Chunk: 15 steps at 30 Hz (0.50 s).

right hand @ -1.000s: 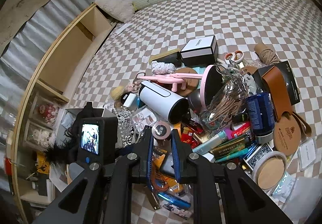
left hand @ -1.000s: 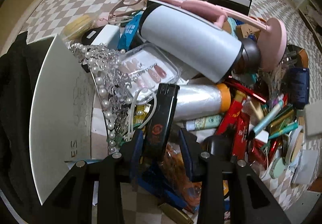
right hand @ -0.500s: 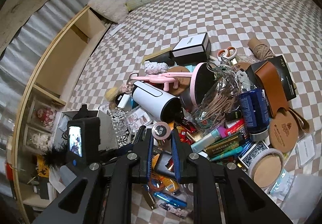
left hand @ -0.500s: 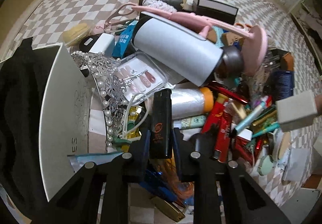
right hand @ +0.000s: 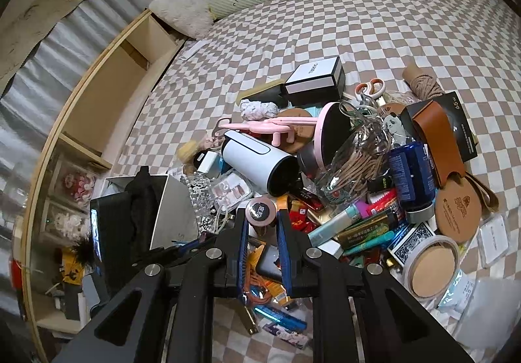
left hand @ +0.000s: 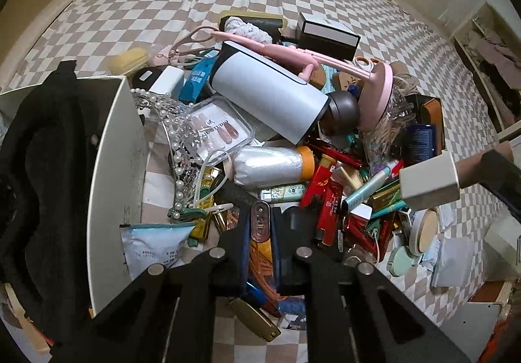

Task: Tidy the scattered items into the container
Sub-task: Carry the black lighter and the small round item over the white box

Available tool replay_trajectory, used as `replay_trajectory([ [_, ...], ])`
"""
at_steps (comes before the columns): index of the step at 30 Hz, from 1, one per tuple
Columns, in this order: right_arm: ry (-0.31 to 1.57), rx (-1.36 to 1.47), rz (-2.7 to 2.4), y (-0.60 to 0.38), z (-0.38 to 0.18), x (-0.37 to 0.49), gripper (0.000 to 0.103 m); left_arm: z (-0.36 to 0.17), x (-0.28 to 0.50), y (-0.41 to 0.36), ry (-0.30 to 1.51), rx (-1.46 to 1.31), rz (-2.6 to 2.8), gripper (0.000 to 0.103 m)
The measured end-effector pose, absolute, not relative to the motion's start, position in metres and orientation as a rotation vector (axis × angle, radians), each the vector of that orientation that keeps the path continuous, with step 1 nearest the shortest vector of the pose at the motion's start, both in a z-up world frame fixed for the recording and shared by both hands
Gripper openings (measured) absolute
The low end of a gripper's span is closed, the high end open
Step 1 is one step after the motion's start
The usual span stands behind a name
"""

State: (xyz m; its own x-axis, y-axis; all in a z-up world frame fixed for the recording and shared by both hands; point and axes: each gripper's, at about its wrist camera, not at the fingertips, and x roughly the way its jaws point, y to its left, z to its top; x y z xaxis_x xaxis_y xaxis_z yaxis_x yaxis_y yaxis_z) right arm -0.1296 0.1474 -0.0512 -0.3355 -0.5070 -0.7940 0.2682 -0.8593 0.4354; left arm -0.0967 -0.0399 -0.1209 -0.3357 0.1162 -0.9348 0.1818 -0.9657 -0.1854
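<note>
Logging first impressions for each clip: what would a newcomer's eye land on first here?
A dense heap of small items on the checkered sheet, topped by a big white cylinder lying on its side under a pink stand. Left of the heap stands a white container with black cloth inside. In the foreground, each gripper clamps a small item: the left gripper a dark lighter, the right gripper a pink round compact.
</note>
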Motion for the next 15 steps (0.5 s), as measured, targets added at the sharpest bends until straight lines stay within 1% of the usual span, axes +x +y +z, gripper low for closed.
replay_trajectory([
  [5, -0.316, 1.428, -2.216, 0.148, -0.049, -0.128, 0.018, -0.111, -0.091, -0.046, 0.428, 1.750, -2.520, 0.012],
  [11, -0.323, 1.419, -2.212, 0.144, -0.046, -0.127, 0.018, -0.088, -0.079, -0.055, 0.418, 1.644, -2.560, 0.012],
  [15, -0.323, 1.405, -2.199, 0.135, -0.043, -0.124, 0.018, -0.072, -0.069, -0.065, 0.458, 1.594, -2.592, 0.012],
])
